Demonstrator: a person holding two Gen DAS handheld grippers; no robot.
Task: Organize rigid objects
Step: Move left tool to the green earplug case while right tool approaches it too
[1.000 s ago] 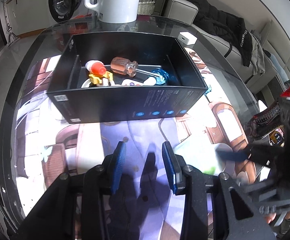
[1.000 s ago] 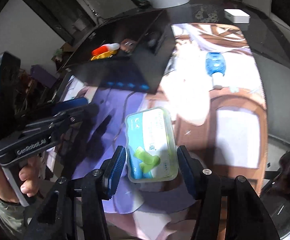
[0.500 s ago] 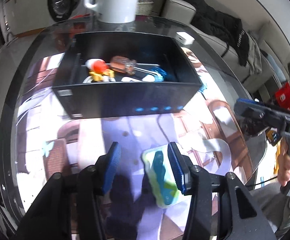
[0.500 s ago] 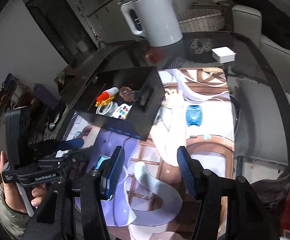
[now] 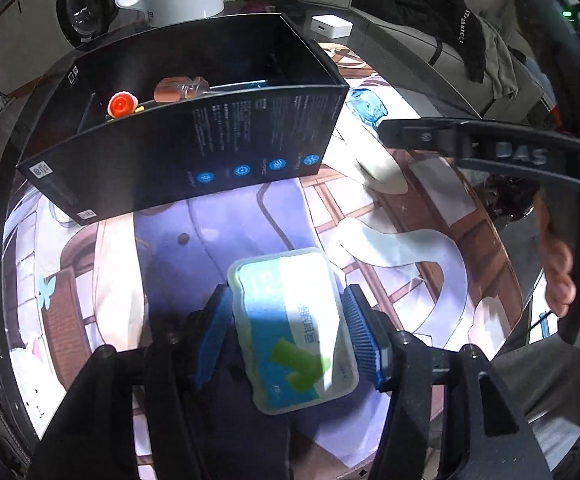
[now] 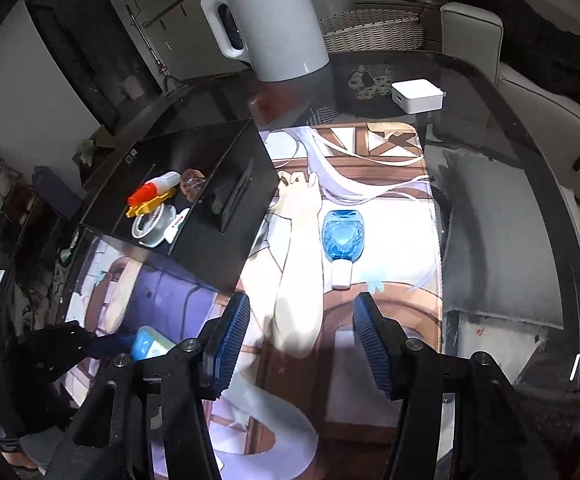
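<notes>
Left claw (image 5: 286, 300): points steeply down at the surface (image 6: 510, 220). Its jaws have just been opening. The earplug case (image 5: 290, 332) lies flat on the printed mat (image 5: 210, 248) between the two blue pads (image 5: 360, 340). Each pad stands just beside a long edge of the case; I cannot tell whether either one touches it. The case is clear plastic with a blue and white card and green plugs inside.

Right claw (image 6: 302, 312): jaws wide apart, nothing between them. It hangs above bare mat. The blue bottle (image 6: 342, 236) lies on the mat just beyond the fingertips, white cap toward me.

From the right wrist view, one corner of the earplug case shows at lower left, against a blue pad of my left claw.

Black box (image 5: 218, 152): open top, standing on the mat beyond the case and well apart from it. Contents visible:
- red-capped tube (image 6: 152, 190)
- yellow piece (image 6: 146, 206) under the tube
- roll of tape (image 6: 152, 226)
- clear screwdriver handle (image 5: 178, 88)

Blue bottle is just beside the right end of the box, not touching it.

Far edge of the surface: white kettle (image 6: 278, 28) behind the box, small white adapter (image 6: 418, 94) to its right.

My right hand (image 5: 558, 276) shows at the edge of the left wrist view, gripping the handle.
</notes>
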